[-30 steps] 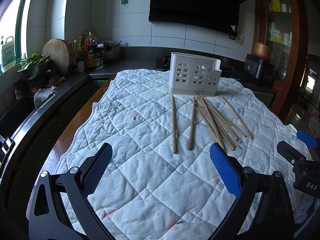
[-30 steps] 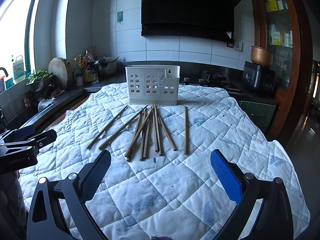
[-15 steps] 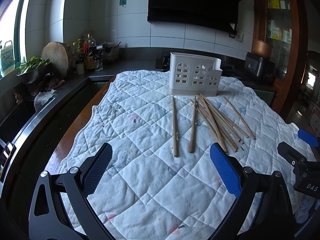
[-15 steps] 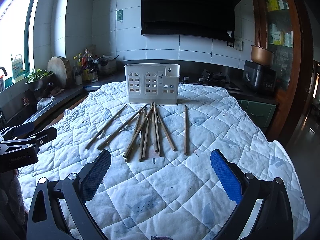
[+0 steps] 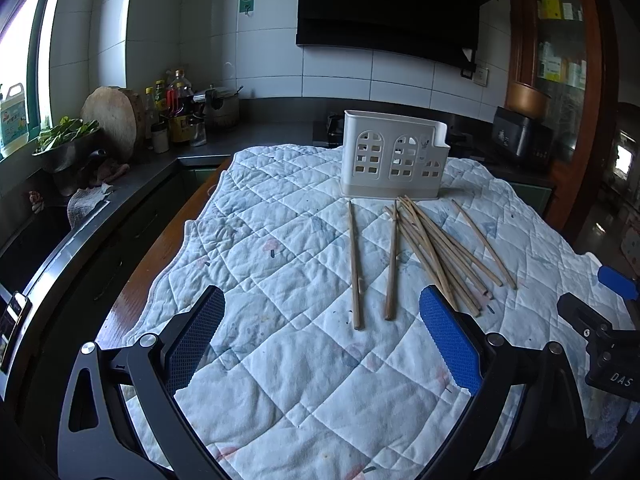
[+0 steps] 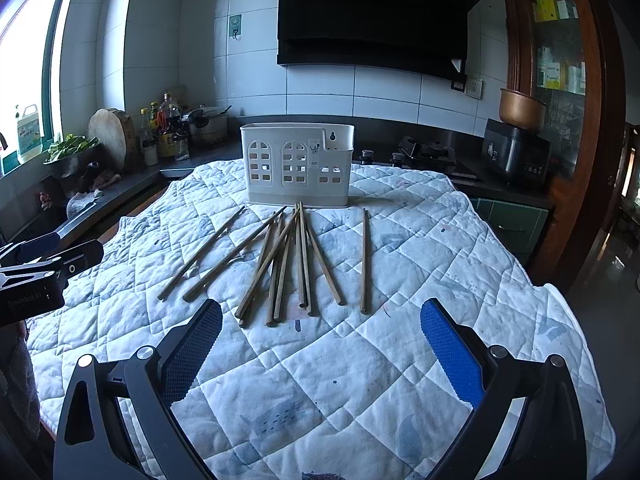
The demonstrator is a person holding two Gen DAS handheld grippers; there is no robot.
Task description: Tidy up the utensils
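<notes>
Two grippers, nothing picked up: every chopstick lies flat on the quilt, the task at its opening step.

Left wrist view, left gripper (image 5: 322, 340): jaws spread wide, empty, held above the quilted cloth (image 5: 280, 380) short of the sticks.
Left wrist view, chopsticks (image 5: 424, 252): two lie apart on the left, nearly parallel; the rest fan out in an overlapping bundle to the right, far tips near the caddy.
Left wrist view, caddy (image 5: 394, 158): white, upright, window cut-outs, at the far end of the cloth; nothing shows above its rim.
Left wrist view, right gripper (image 5: 600, 328): only its edge shows at the right margin.

Right wrist view, right gripper (image 6: 322, 344): jaws wide apart, holding nothing, lined up just short of the bundle's near ends.
Right wrist view, chopsticks (image 6: 288, 258): about ten, the middle ones crossed over each other, one alone at the right.
Right wrist view, caddy (image 6: 298, 164): just behind the far tips.

Step in hand: approach, by my reading.
Next move calls for: dropping low and closing on one stick, best an outlying single; the crossed pile could drag neighbours along.
</notes>
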